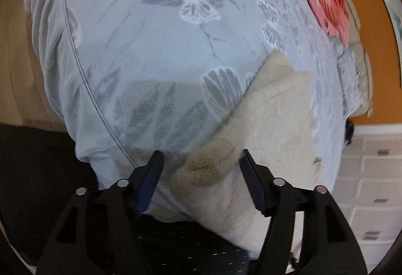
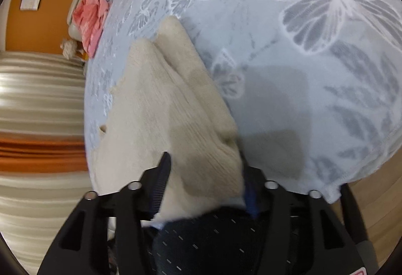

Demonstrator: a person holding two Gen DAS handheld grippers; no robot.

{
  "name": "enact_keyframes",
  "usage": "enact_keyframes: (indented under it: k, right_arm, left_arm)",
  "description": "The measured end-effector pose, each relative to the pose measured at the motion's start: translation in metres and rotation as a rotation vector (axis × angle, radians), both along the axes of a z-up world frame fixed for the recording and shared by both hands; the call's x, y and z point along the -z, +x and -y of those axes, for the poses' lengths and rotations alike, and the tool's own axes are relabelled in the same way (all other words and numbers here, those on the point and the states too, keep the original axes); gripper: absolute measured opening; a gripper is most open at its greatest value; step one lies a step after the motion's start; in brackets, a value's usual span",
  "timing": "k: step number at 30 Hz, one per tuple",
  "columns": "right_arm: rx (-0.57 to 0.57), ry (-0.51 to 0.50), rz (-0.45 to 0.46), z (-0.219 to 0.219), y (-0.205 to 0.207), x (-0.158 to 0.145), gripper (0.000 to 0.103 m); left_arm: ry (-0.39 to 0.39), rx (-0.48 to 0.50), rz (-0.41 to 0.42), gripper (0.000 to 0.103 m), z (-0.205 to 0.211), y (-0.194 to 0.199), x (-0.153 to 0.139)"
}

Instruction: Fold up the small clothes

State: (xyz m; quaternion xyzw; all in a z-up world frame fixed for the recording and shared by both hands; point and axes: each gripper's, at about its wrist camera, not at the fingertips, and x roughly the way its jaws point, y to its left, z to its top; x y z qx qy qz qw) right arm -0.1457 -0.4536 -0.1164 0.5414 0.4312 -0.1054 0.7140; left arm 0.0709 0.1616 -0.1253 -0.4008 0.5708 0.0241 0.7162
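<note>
A cream knitted garment (image 1: 273, 124) lies on a pale blue butterfly-print bedspread (image 1: 155, 49) near its front edge. My left gripper (image 1: 201, 157) is open, its jaws wide apart, with the garment's near corner lying between them. In the right wrist view the same cream garment (image 2: 176, 109) lies partly folded with a ridge down its middle. My right gripper (image 2: 204, 162) is open and its jaws straddle the garment's near end. A dark dotted cloth (image 2: 206, 239) shows below both grippers.
A pink cloth (image 1: 326, 8) lies at the bed's far edge, also in the right wrist view (image 2: 93, 21). White drawers (image 1: 371, 187) stand to the right. An orange wall (image 1: 371, 54) is behind. Wooden floor (image 1: 17, 69) lies left of the bed.
</note>
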Motion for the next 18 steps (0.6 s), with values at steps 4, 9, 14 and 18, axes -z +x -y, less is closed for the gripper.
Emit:
enact_keyframes:
  k: [4,9,14,18]
  right_arm:
    - [0.041,0.003,0.126,0.003,-0.001,-0.017,0.020]
    - [-0.040,-0.115,0.054,-0.001,0.008,-0.019,0.025]
    - [0.058,-0.222,-0.013,0.008,-0.003,-0.035,0.042]
    - [-0.077,-0.363,0.043,0.005,0.037,-0.073,0.063]
  left_arm:
    - [-0.037,-0.024,0.045,0.045,0.000,0.002,-0.005]
    - [0.026,0.036,0.077,0.033,0.002,0.008,-0.010]
    - [-0.005,0.019,0.051,0.044,0.000,0.010,-0.001]
    - [0.007,0.040,0.064,0.054,0.004,0.011,0.001]
